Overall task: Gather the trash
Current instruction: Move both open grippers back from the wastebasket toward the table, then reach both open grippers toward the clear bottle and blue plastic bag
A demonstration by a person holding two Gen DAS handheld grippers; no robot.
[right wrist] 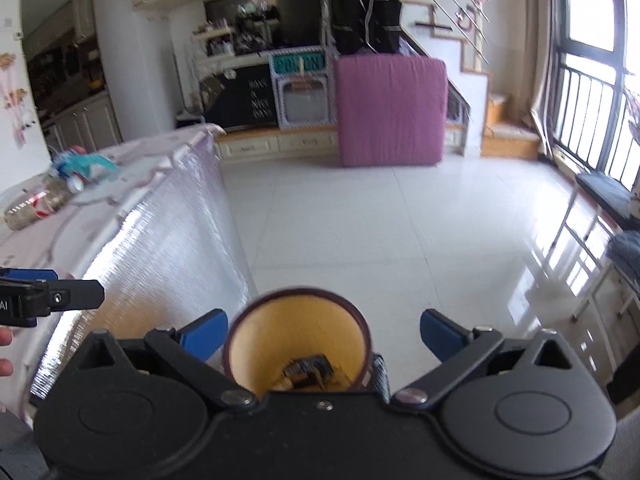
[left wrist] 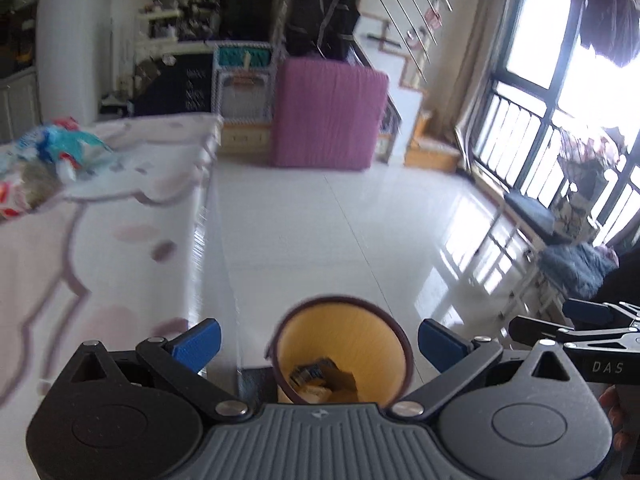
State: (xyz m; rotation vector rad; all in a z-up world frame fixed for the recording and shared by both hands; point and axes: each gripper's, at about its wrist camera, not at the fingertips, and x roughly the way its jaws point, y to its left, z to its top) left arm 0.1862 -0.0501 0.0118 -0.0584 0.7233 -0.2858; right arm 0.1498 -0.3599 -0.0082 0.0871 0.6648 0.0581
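A yellow waste bin (left wrist: 340, 352) with a dark rim stands on the floor beside the table, with several bits of trash inside. It also shows in the right wrist view (right wrist: 296, 340). My left gripper (left wrist: 320, 340) is open and empty above the bin. My right gripper (right wrist: 324, 332) is open and empty, also above the bin. Crumpled wrappers and plastic bags (left wrist: 44, 160) lie on the table at the far left. They show in the right wrist view too (right wrist: 64, 184). The right gripper appears at the right edge of the left wrist view (left wrist: 580, 324).
The table (left wrist: 120, 208) has a pink patterned cloth and a silvery side (right wrist: 160, 240). A purple mattress (right wrist: 390, 110) leans against a cabinet at the back. White tiled floor (right wrist: 400, 220) spreads ahead. Benches and windows (left wrist: 540, 140) line the right.
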